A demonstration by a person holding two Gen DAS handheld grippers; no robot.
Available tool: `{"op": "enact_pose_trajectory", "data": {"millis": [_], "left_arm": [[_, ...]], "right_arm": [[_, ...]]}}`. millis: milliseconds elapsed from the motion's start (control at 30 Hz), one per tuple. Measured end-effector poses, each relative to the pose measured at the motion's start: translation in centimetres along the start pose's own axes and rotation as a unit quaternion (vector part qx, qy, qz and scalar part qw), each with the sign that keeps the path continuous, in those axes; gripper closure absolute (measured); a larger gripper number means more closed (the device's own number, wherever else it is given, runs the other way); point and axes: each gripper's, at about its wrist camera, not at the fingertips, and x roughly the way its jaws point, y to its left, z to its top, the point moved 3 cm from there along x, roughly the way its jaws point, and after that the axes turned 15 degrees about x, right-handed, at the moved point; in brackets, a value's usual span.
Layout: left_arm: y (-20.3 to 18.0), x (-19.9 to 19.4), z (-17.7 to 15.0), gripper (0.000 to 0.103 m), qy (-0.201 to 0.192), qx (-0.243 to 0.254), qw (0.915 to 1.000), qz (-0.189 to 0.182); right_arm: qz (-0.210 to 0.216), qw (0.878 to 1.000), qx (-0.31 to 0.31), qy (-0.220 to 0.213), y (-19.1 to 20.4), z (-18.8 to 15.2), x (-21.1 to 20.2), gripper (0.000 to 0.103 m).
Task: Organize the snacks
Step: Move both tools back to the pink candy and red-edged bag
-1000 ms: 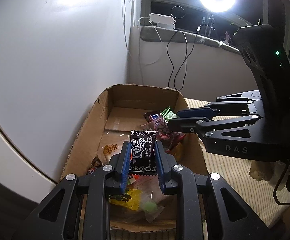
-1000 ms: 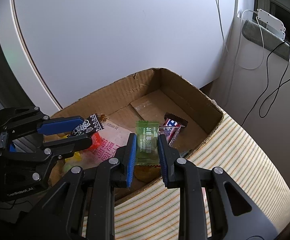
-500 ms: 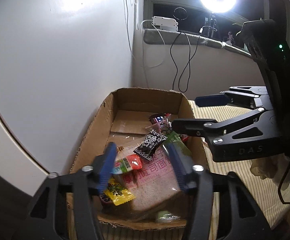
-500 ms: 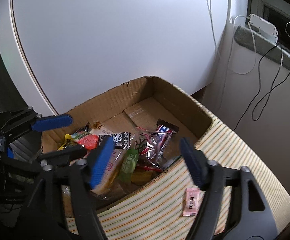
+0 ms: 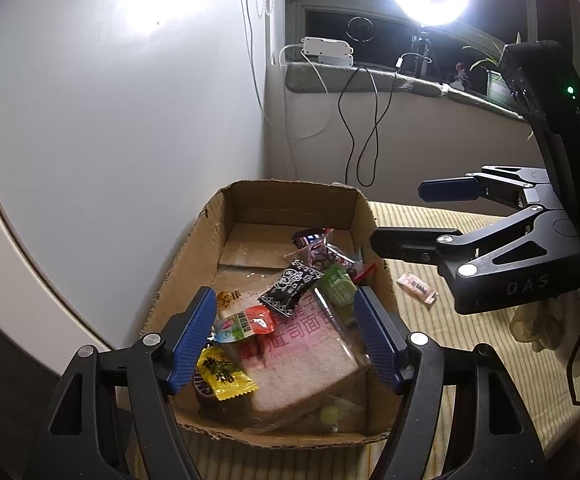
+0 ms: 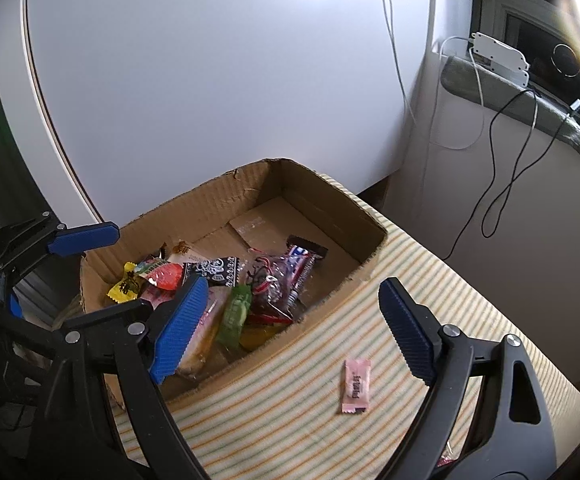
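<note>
You can read "DAS" on the right gripper (image 5: 406, 216) body at the right. Pink Chinese characters mark the bread bag (image 5: 302, 344) in the near box (image 5: 290, 204); other wrapper print is too small.

Table (image 6: 430, 280): wearing a striped cloth
Cardboard box (image 6: 332, 216): sitting on the cloth near the white wall
Pink sachet (image 6: 356, 386): lying flat on the cloth, just beside the box

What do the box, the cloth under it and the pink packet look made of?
Box: brown corrugated cardboard, matte; fluting shows along its torn rim. Cloth: looks like woven fabric, striped and matte. Pink packet: probably thin plastic or foil film, slightly glossy, with crimped ends.
</note>
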Motion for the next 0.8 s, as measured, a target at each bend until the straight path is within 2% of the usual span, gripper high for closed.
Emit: {"op": "enact_pose_trajectory", "data": {"millis": [400,800], "left_arm": [[-2.7,-1.1,1.1,0.032,-0.013,0.015,0.9997,-0.014],[-6.5,-0.7,2.1,0.032,-0.018,0.031,0.9980,-0.051]], "right_arm": [[-0.014,0.999,0.025,-0.018,-3.5,-1.3,-3.7,0.013],[-0.063,0.996,0.066,-0.020,-10.5,-4.3,-8.2,0.013]]}}
